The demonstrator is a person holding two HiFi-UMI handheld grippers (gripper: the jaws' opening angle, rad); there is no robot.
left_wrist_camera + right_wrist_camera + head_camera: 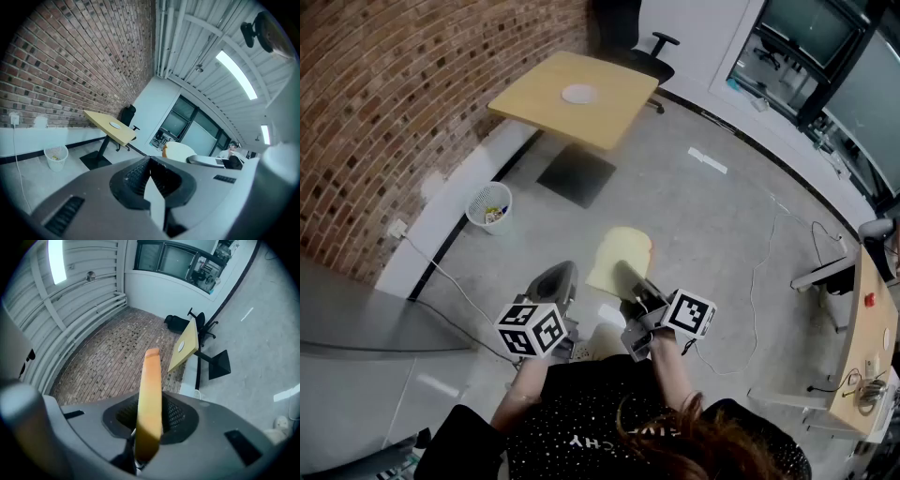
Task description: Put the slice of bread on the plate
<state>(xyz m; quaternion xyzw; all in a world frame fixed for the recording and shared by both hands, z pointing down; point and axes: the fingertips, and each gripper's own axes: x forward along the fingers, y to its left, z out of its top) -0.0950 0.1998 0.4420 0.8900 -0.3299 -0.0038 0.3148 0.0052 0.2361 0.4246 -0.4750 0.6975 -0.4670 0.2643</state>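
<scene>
A pale slice of bread is held flat above the floor in my right gripper, whose jaws are shut on its near edge. In the right gripper view the bread stands edge-on between the pads of that gripper. My left gripper hangs beside it to the left, jaws together with nothing held; it shows the bread off to its right. The white plate lies far ahead on a wooden table, also seen as a plate in the right gripper view.
A white mesh waste basket stands by the brick wall on the left. A black office chair sits behind the table. Cables trail over the grey floor, and a desk is at the right.
</scene>
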